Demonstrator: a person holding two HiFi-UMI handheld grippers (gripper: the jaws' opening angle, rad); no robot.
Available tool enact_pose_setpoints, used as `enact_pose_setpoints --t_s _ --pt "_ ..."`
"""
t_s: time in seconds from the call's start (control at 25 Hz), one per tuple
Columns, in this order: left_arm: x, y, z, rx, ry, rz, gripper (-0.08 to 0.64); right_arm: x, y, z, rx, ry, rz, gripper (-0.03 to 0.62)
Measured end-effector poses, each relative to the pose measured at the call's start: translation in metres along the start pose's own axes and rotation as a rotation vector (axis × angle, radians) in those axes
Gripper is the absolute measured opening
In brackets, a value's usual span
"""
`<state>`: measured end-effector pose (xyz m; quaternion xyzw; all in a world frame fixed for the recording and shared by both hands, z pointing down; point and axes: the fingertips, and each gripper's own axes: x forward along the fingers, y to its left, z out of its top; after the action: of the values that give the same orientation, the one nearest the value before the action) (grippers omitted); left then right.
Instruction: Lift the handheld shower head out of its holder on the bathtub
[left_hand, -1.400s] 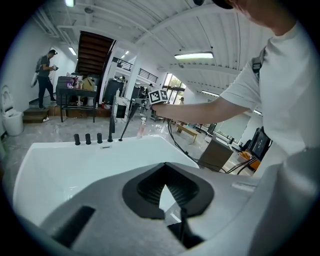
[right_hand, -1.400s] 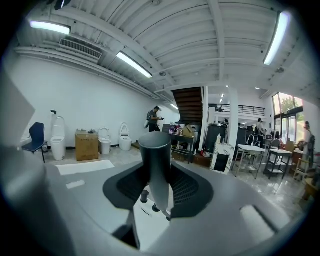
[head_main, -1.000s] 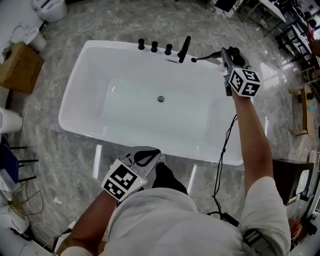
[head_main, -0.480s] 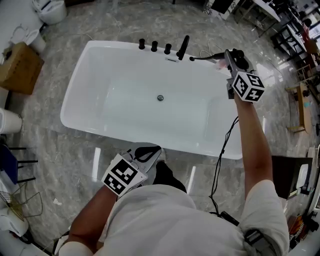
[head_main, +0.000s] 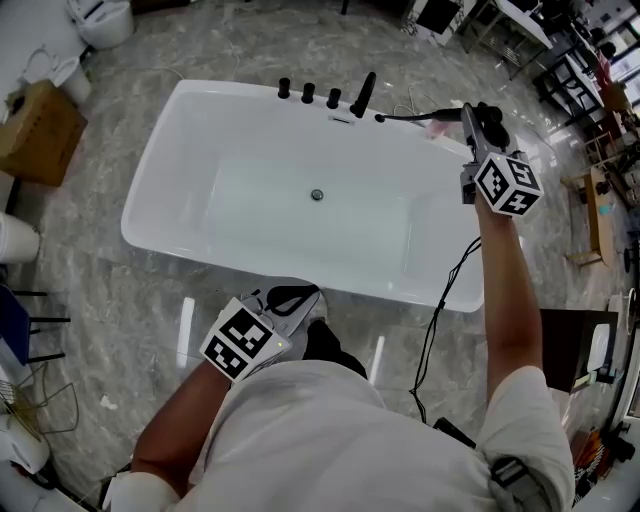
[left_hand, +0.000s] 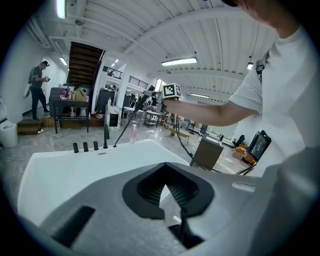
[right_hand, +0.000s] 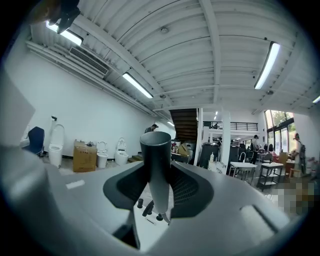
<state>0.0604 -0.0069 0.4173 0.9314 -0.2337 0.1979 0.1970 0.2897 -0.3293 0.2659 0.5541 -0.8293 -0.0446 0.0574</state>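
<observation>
The white bathtub (head_main: 160, 150) has three black knobs (head_main: 308, 92) and a black spout (head_main: 362, 95) on its far rim. My right gripper (head_main: 472, 118) hangs beyond the tub's far right corner, shut on the dark shower head (head_main: 488, 118). A thin hose (head_main: 420, 117) runs from it back to the rim beside the spout. In the right gripper view the shower head (right_hand: 155, 150) stands upright between the pads. The left gripper view shows it (left_hand: 145, 97) raised above the tub. My left gripper (head_main: 292, 298) is low at the near side, shut on nothing.
A cardboard box (head_main: 38, 132) and toilets (head_main: 100, 15) stand on the marble floor at the left. A black cable (head_main: 445, 300) hangs along the tub's right end. Tables and racks (head_main: 590, 60) crowd the far right. A person (left_hand: 36, 92) stands far off by a staircase.
My right gripper has carried the shower head rightward and upward, away from the spout, drawing the hose out longer. The left gripper drifted a little towards the body.
</observation>
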Motion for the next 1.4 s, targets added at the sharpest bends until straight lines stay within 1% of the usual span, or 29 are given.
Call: enact_pose_setpoints --t_s 0.44,0.92,1.16,1.4 --pt "-0.032 -0.007 -0.013 0.015 -0.015 -0.004 0.006 -0.046 0.023 0.050 -0.014 -0.062 -0.020 0.147" --pt "-0.055 -0.021 -0.021 0.040 -0.020 -0.014 0.006 -0.099 0.046 0.090 -0.026 -0.115 -0.036 0.146" --pt "-0.059 -0.031 -0.026 0.045 -0.031 -0.024 0.006 -0.129 0.062 0.110 -0.051 -0.141 -0.025 0.146" --pt "-0.062 -0.039 -0.026 0.050 -0.047 -0.034 0.006 -0.154 0.075 0.122 -0.053 -0.158 -0.023 0.146"
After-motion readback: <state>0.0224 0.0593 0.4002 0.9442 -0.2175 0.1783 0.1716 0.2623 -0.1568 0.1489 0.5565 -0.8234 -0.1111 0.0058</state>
